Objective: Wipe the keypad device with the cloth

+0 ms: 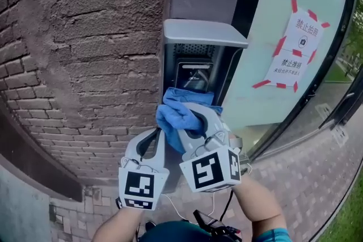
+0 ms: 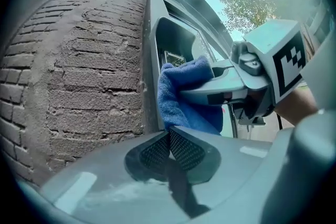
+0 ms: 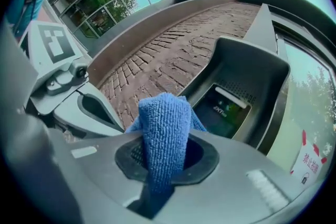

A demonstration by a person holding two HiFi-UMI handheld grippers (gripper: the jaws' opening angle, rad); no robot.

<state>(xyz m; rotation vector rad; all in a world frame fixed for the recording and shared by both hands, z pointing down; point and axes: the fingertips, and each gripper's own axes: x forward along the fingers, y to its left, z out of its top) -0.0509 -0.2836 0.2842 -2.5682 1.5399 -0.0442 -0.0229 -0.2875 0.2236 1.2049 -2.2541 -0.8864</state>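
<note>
Right gripper view, cloth [image 3: 165, 119] in right tool [image 3: 164, 161]

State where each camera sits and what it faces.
Head view: on the head, looking down at the keypad device, both forearms showing.
Left gripper view: on the left gripper, jaws shut, facing the brick wall.
Right gripper view: on the right gripper, clamping the blue cloth.
Shared: cloth and device.

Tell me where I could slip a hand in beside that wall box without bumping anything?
Free: brick wall left of the keypad device, and glass to its right, up to the taped notices. Crowded: under its screen, where the right claw holds the cloth beside the left claw.
</note>
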